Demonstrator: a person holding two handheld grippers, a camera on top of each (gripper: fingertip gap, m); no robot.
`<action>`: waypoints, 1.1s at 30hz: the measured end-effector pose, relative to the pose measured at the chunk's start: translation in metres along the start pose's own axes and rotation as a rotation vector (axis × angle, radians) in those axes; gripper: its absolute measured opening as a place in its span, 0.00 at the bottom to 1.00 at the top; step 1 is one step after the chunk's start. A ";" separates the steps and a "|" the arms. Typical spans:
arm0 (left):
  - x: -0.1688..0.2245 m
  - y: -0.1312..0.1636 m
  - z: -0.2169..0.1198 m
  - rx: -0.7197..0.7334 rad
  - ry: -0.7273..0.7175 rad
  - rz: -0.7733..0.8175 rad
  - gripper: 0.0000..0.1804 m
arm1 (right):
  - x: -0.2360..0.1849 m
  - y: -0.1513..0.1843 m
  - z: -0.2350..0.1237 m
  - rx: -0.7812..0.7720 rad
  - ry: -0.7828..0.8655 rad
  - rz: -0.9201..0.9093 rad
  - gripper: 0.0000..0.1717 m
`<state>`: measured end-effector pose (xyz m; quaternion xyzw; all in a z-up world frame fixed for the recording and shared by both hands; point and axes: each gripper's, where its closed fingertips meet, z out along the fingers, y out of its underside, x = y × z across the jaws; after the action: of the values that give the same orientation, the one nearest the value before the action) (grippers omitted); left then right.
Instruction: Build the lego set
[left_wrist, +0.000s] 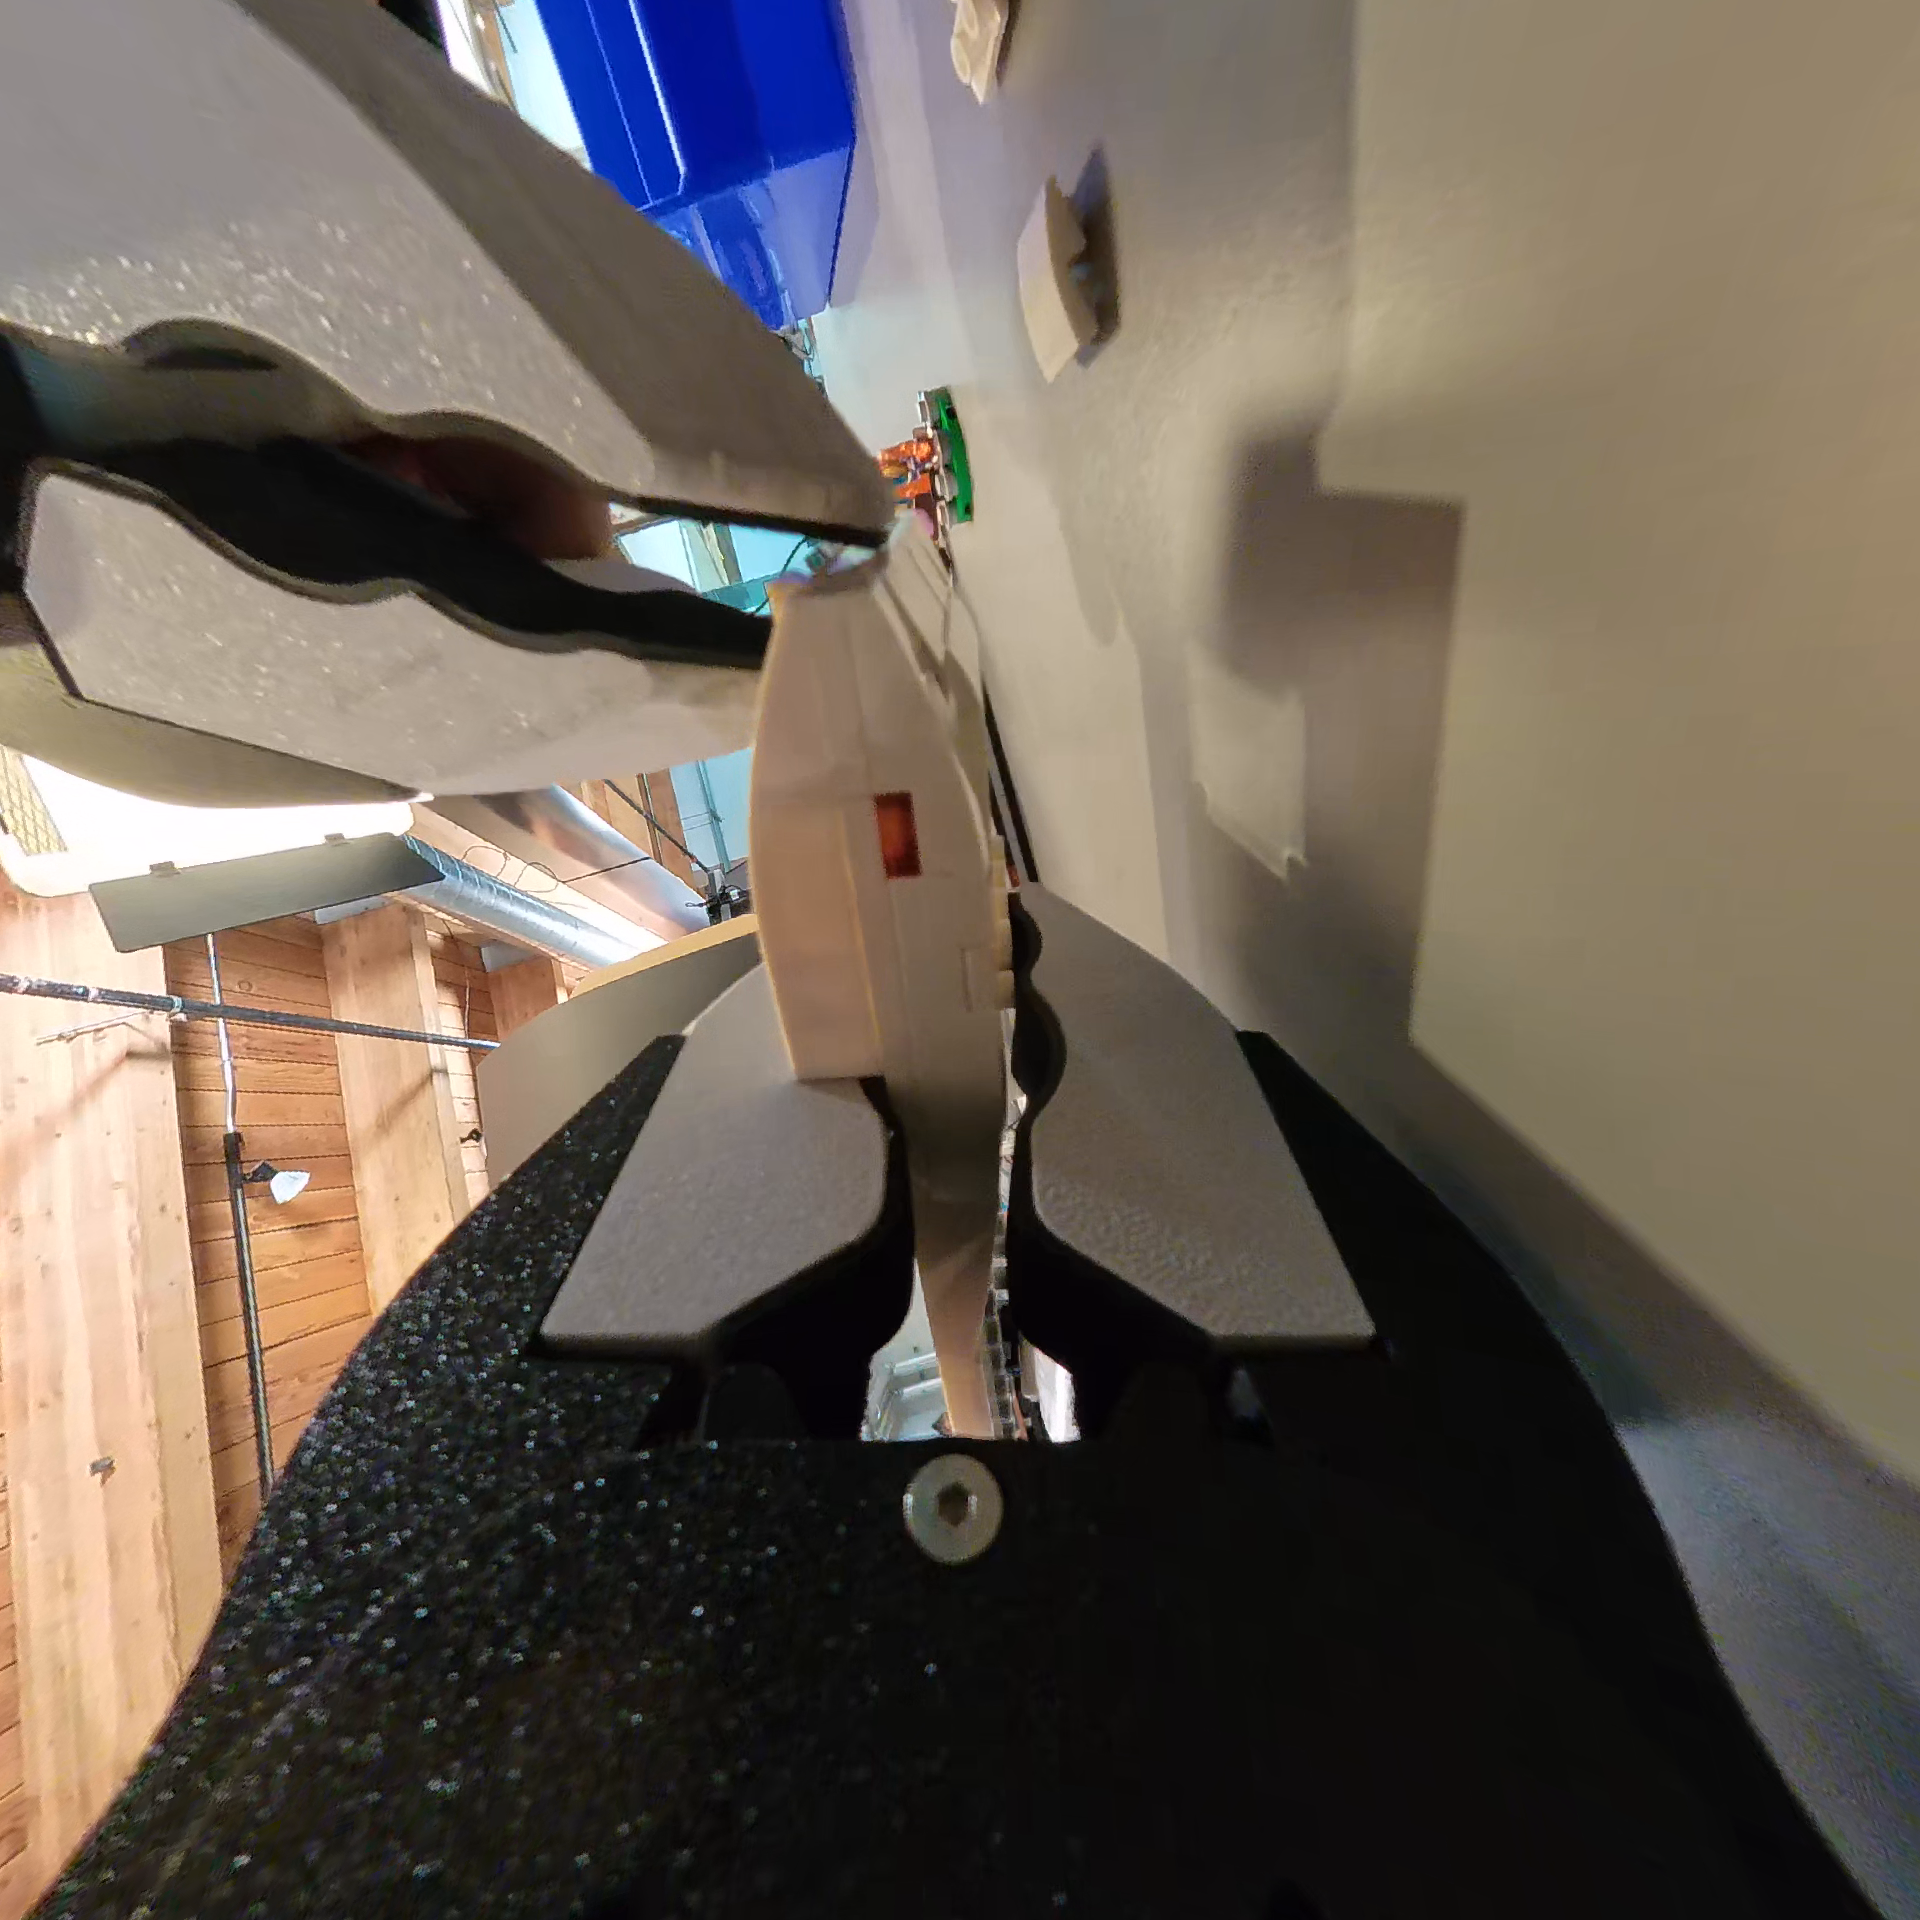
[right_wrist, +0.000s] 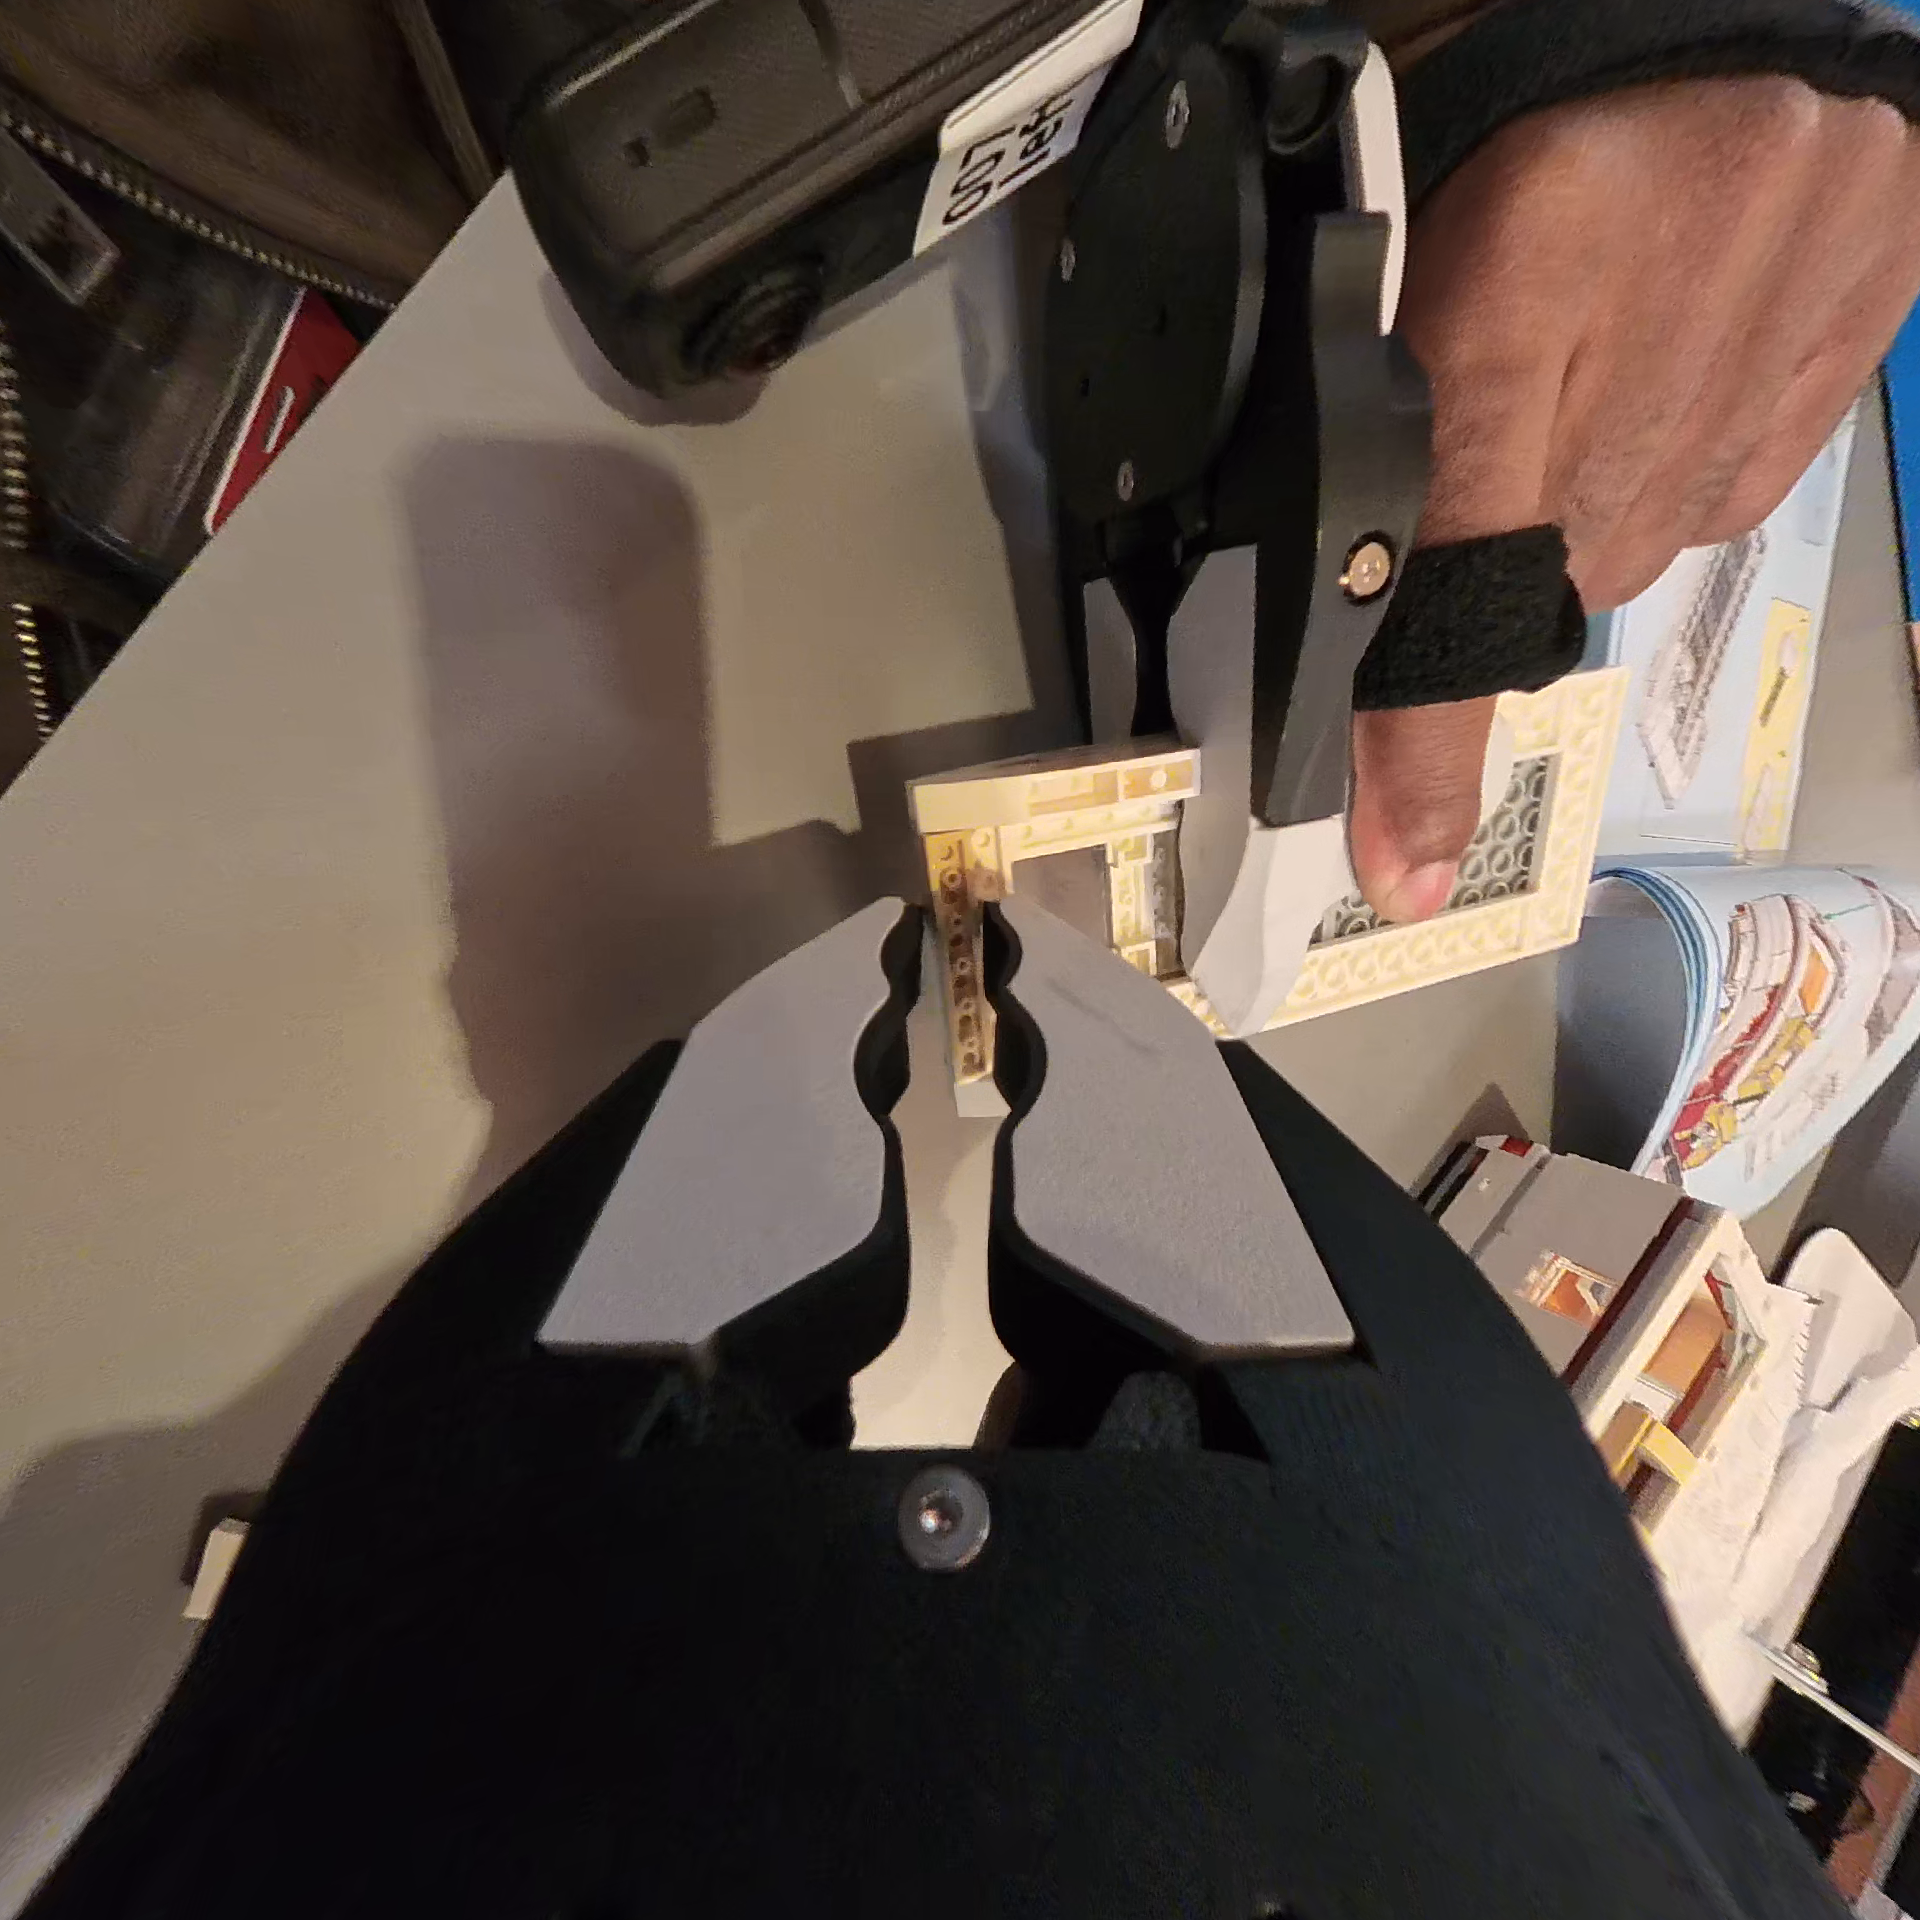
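A white brick frame (right_wrist: 1049, 790), with tan patches along its bars, is held above the grey table (right_wrist: 520, 727) by both grippers. My right gripper (right_wrist: 954, 920) is shut on the frame's narrow left arm (right_wrist: 966, 997), a pad on each side. My left gripper (right_wrist: 1148, 727), held by a hand (right_wrist: 1662, 364), grips the frame's top bar. In the left wrist view the frame (left_wrist: 831, 831) shows edge-on with a small orange window, and my left gripper (left_wrist: 904, 935) is shut on its lower end. The right gripper (left_wrist: 873, 540) pinches its upper end.
A larger white frame with a grey plate inside (right_wrist: 1455, 956) lies behind the left gripper. An open instruction booklet (right_wrist: 1766, 1018) and a partly built model (right_wrist: 1621, 1309) lie at the right. A small white brick (right_wrist: 213, 1569) lies at the left. A blue bin (left_wrist: 727, 156) stands farther off. About 7 cm separates my left fingertips from my right.
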<state>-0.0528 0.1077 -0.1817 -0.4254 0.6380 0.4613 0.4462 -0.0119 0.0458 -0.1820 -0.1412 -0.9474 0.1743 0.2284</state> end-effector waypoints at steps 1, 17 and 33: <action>0.001 -0.001 0.000 0.000 0.003 0.002 0.08 | 0.000 0.000 0.001 -0.004 -0.006 -0.003 0.06; 0.001 0.005 0.003 -0.026 0.012 -0.026 0.08 | 0.007 0.005 -0.001 -0.040 0.263 0.044 0.06; 0.002 -0.009 0.001 0.035 0.020 -0.013 0.08 | -0.005 -0.001 -0.003 0.032 0.190 0.048 0.06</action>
<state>-0.0443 0.1062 -0.1857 -0.4263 0.6479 0.4427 0.4501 -0.0062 0.0438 -0.1808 -0.1764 -0.9148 0.1807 0.3153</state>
